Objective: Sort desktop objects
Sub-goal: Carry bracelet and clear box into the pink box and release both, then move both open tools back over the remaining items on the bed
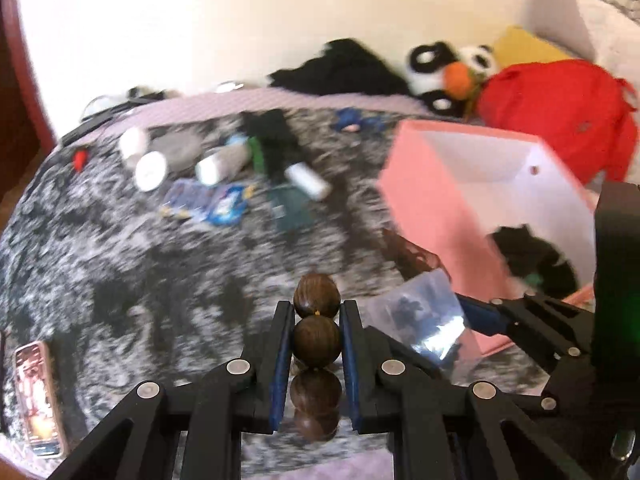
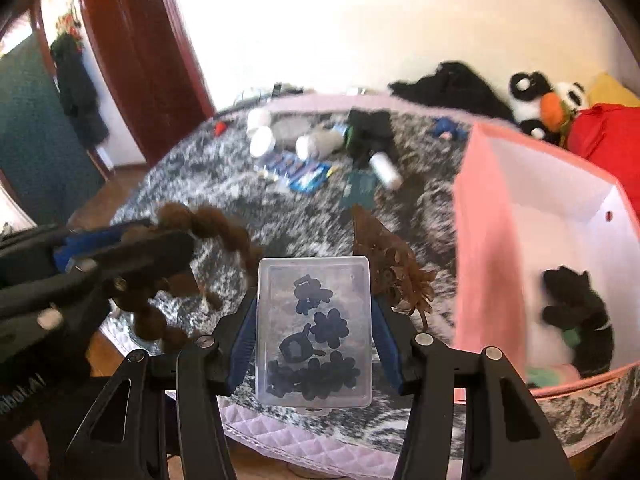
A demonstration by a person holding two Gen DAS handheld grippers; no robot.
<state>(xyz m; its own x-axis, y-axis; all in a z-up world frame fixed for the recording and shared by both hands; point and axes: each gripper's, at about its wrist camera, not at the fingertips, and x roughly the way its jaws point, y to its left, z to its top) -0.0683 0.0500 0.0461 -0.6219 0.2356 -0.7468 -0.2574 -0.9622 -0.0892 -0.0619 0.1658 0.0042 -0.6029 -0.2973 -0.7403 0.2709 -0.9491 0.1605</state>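
Bead string (image 1: 316,326) clamped between left gripper (image 1: 316,320) fingers, off the blanket (image 1: 120,264). Clear case (image 2: 314,330) of dark clips pinched by right gripper (image 2: 314,332), just left of pink box (image 2: 484,248). Bottles (image 1: 216,164) far left.

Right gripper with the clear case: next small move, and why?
Probably carry the clear plastic case rightward over the pink box and release. The right gripper already clamps it, and the open box sits just to its right, with black items already inside.
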